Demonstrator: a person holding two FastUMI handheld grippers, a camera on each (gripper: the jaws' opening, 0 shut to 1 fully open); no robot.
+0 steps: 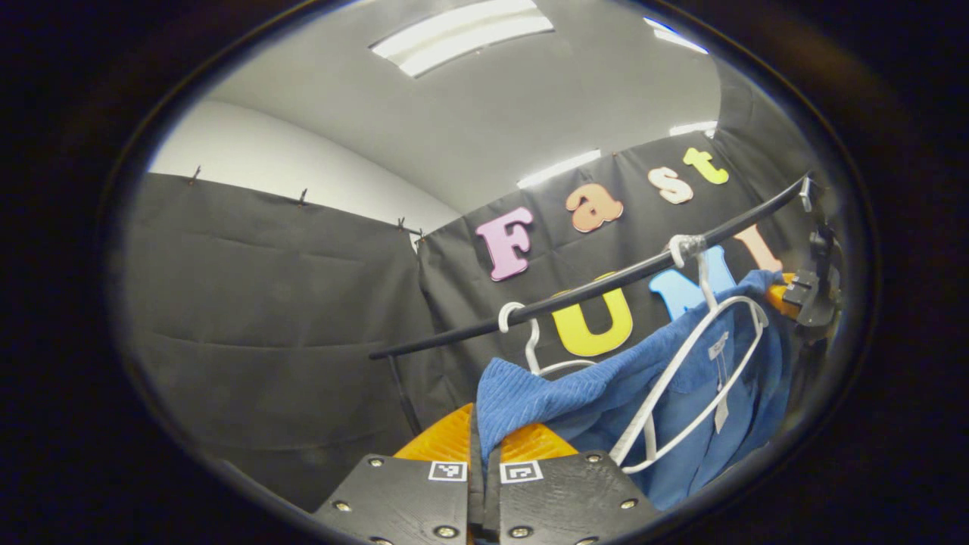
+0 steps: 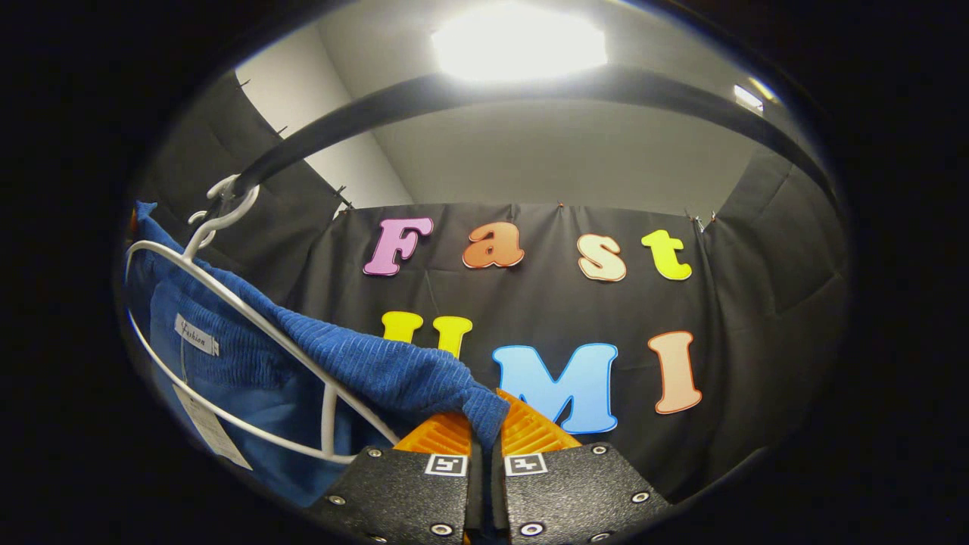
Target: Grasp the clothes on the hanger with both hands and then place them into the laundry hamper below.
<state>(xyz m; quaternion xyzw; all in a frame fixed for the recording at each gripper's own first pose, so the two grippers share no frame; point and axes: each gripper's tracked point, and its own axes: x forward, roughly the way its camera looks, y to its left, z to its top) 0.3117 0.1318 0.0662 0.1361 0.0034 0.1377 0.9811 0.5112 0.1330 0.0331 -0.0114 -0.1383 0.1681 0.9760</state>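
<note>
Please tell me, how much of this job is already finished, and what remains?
Done: both grasps. The left gripper is shut on one shoulder of the blue corduroy shirt; the right gripper pinches the other.

In hand: the shirt is still draped over the white wire hanger hooked on the black rail.

Left: pulling it off and lowering it into the hamper.

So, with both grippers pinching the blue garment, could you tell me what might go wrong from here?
1. The blue corduroy garment is draped over the white hanger, so pulling may drag the hanger off the black rail.
2. The left gripper and right gripper each pinch only a fabric edge, which may slip.
3. The hang tag could snag.
</note>
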